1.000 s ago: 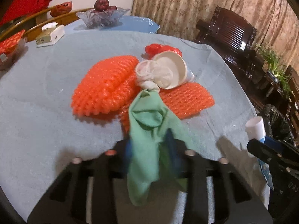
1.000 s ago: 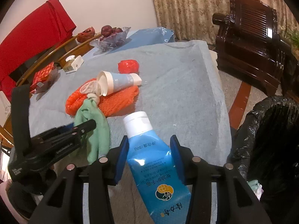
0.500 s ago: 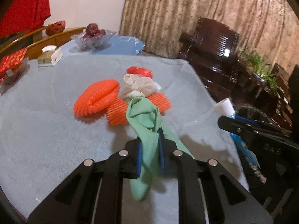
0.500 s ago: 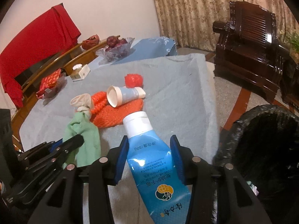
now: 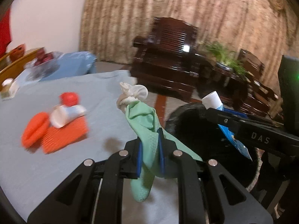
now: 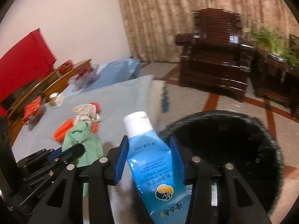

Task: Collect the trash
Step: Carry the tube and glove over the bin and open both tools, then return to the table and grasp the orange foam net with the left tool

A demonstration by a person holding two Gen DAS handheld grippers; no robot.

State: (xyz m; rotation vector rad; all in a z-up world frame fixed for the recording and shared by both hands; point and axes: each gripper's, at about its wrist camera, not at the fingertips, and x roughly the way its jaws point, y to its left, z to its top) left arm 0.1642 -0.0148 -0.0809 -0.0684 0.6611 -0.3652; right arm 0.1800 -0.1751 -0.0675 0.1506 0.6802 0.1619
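My left gripper (image 5: 150, 140) is shut on a green rubber glove (image 5: 147, 128) with a white cuff (image 5: 131, 94) and holds it up off the table, close to the black trash bin (image 5: 188, 123). My right gripper (image 6: 148, 149) is shut on a blue hand cream tube (image 6: 147, 149) with a white cap, at the rim of the bin (image 6: 233, 140). The glove also shows in the right wrist view (image 6: 82, 140), and the tube in the left wrist view (image 5: 216, 100).
On the grey tablecloth (image 5: 56, 164) lie orange foam nets (image 5: 61, 132), a white paper cup (image 5: 63, 114) and a red lid (image 5: 70, 98). A dark wooden armchair (image 6: 216, 56) and a plant (image 6: 271, 43) stand beyond the bin. A fruit bowl (image 5: 44, 63) sits far back.
Both grippers have swung right from the table toward the bin. The glove has come up off the orange nets and hangs free. The paper cup stays behind on the nets.
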